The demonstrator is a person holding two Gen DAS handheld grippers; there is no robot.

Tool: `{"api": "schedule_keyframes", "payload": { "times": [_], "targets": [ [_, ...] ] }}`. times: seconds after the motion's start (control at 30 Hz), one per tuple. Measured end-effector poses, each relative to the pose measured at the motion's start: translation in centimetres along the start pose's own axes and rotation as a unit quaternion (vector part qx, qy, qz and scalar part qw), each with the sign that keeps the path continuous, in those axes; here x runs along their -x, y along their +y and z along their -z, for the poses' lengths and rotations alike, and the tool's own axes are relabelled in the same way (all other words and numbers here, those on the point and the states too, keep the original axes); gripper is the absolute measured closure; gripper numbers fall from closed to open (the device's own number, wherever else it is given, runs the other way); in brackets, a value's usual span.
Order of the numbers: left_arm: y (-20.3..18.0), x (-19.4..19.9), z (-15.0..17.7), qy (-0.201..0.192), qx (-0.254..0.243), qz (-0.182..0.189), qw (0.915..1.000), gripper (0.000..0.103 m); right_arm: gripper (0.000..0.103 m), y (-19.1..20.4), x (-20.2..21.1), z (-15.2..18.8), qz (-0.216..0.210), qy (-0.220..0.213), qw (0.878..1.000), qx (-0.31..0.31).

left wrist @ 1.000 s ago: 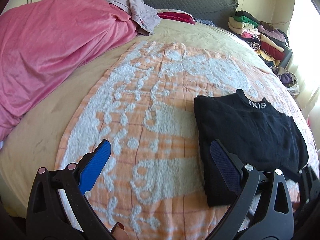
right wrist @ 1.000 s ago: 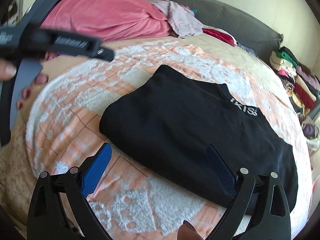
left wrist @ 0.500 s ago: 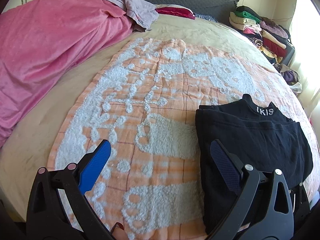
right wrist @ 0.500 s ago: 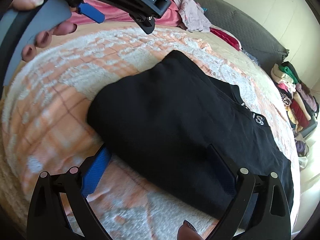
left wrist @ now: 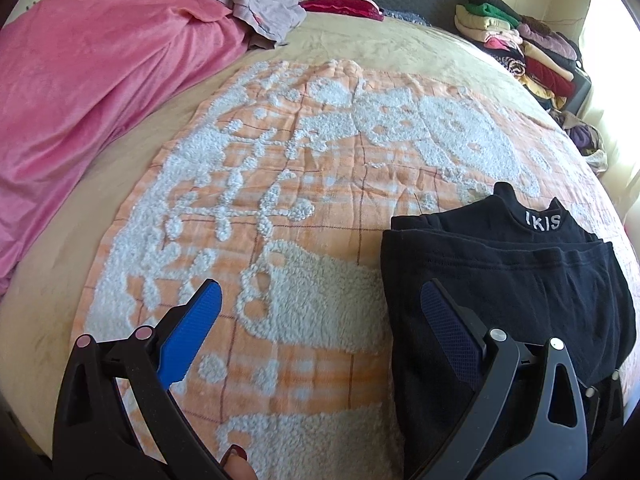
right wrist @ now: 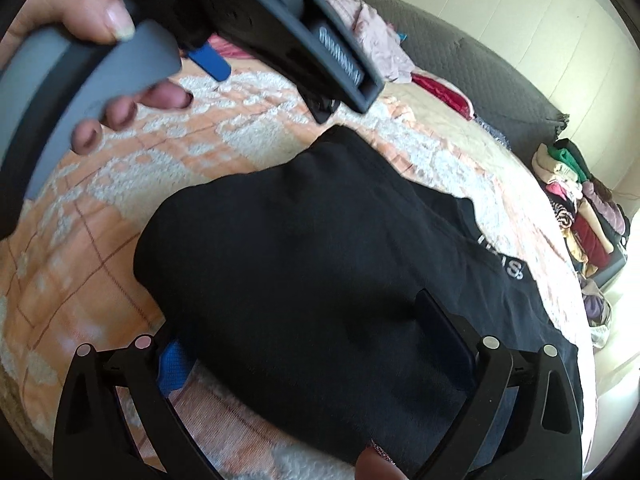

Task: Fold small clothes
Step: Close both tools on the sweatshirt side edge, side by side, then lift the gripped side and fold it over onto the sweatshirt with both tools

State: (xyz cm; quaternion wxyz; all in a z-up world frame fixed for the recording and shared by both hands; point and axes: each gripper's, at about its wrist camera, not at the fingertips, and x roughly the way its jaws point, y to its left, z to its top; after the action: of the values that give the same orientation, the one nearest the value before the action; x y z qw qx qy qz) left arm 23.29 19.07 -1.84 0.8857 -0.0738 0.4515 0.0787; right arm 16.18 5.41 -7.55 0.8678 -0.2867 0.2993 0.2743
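Observation:
A black garment (left wrist: 508, 280) with white collar lettering lies folded on the orange and white towel (left wrist: 300, 168) on the bed. My left gripper (left wrist: 320, 312) is open and empty, its right finger over the garment's left edge. In the right wrist view the garment (right wrist: 320, 260) fills the middle. My right gripper (right wrist: 312, 356) is open, one finger on each side of the garment's near edge; its left pad is partly hidden under the cloth. The left gripper's body and the hand holding it show at the top left (right wrist: 248, 20).
A pink blanket (left wrist: 80, 92) lies heaped along the left of the bed. Loose clothes (left wrist: 256, 4) and a red pillow (left wrist: 340, 2) lie by the grey headboard. A stack of folded clothes (left wrist: 528, 48) stands at the far right.
The right gripper has moved forward, so the garment's near edge now lies between its fingers. The left gripper has drawn back and now looms close in the right wrist view.

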Motion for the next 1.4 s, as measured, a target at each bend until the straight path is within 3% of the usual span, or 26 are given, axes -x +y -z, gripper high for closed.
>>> {"api": "schedule_keyframes", "payload": {
  "times": [0.2,0.27,0.33,0.63,0.83,0.87,0.93,1.0,1.1,1.2,1.4],
  "targets": [
    [-0.8,-1.2,-0.7,0.011,-0.006,0.007,0.9999,0.01,0.049,-1.6,1.8,-0.2,-0.031,-0.048,0.998,-0.032],
    [-1.2,-1.6,-0.9,0.016,-0.008,0.014,0.9997,0.01,0.08,-1.7,2.4,-0.3,-0.044,-0.063,0.996,-0.038],
    [-1.7,-2.1,-1.1,0.028,-0.011,0.03,0.9991,0.01,0.092,-1.8,2.9,-0.3,-0.05,-0.071,0.995,-0.042],
    [-4.5,-3.8,-1.3,0.071,-0.026,0.083,0.9937,0.01,0.095,-3.0,4.9,0.3,-0.053,-0.096,0.992,-0.058],
    [-6.5,-3.7,-1.6,0.078,-0.025,0.133,0.9877,0.01,0.095,-4.8,6.2,0.8,-0.049,-0.112,0.989,-0.086],
    [-6.9,-3.6,-1.7,0.078,-0.022,0.143,0.9863,0.015,0.095,-5.0,6.5,0.9,-0.049,-0.114,0.988,-0.091],
    [-7.6,-3.3,-1.8,0.078,-0.019,0.162,0.9834,0.035,0.095,-5.4,7.0,1.2,-0.048,-0.119,0.987,-0.101],
    [-8.4,-3.1,-2.0,0.078,-0.022,0.166,0.9828,0.062,0.096,-6.0,7.3,1.3,-0.043,-0.122,0.986,-0.109],
    [-9.6,-2.3,-2.4,0.069,-0.027,0.165,0.9835,0.081,0.096,-6.8,7.8,1.7,-0.035,-0.127,0.983,-0.125],
    [-10.8,-0.9,-2.9,0.05,-0.038,0.166,0.9841,0.087,0.096,-7.9,8.6,2.2,-0.03,-0.136,0.978,-0.152],
    [-14.0,1.6,-3.6,0.02,-0.065,0.166,0.9838,0.087,0.096,-10.2,10.5,3.8,-0.021,-0.155,0.965,-0.21]
  ]
}}
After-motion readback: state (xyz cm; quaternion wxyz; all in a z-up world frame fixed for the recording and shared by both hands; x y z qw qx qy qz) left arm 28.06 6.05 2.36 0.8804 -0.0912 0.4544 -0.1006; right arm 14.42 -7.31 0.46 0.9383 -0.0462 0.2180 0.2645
